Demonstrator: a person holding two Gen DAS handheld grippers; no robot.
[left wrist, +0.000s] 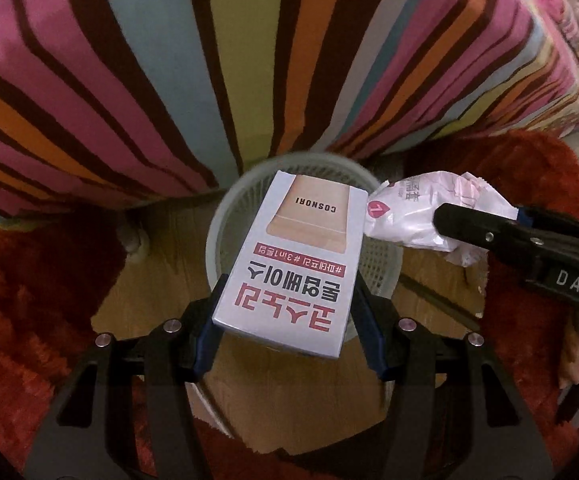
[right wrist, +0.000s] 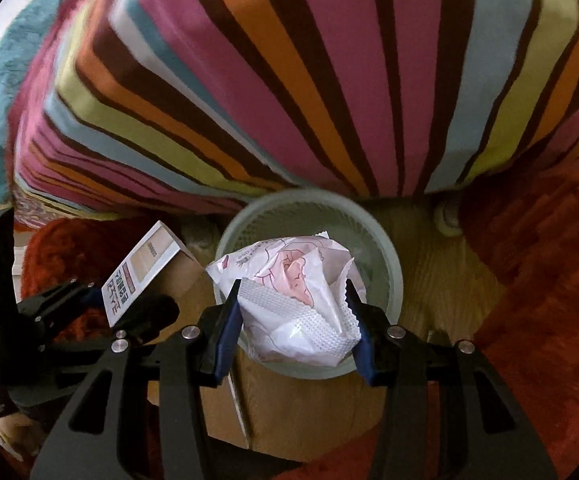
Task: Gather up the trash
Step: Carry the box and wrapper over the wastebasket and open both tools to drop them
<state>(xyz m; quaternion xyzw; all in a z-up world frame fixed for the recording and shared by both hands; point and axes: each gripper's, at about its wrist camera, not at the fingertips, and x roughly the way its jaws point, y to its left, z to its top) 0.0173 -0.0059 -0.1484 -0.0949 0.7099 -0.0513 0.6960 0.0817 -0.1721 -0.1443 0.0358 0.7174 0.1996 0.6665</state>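
The left tongs (left wrist: pixel 287 308) hold a white cardboard box (left wrist: pixel 289 256) printed with red Korean lettering and the word COSNORI, their blue pads pressed against its 2 long edges. The box hangs directly over the mouth of a pale mesh wastebasket (left wrist: pixel 385 256), covering most of the opening from this view. The right tongs (right wrist: pixel 293 312) are clamped on a crumpled white and pink plastic wrapper (right wrist: pixel 293 300), which likewise sits above the wastebasket (right wrist: pixel 385 280) and hides much of its inside. In the left wrist view the wrapper (left wrist: pixel 421 212) hangs just beside the box at the basket's right rim, the right tongs (left wrist: pixel 461 224) reaching in from the right edge. In the right wrist view the box (right wrist: pixel 141 268) shows at the left, tilted, gripped by the left tongs (right wrist: pixel 129 304).

The wastebasket stands on a wooden floor (left wrist: pixel 161 248), close against a striped bed cover (left wrist: pixel 169 80) in pink, orange, brown, blue and yellow-green that drapes down behind it. A red shaggy rug (left wrist: pixel 29 300) flanks the floor strip on both sides. A teal cloth (right wrist: pixel 5 80) lies on the bed at the far left of the right wrist view. Fingers of a person's hand (left wrist: pixel 573 360) appear at the right edge under the right tongs.
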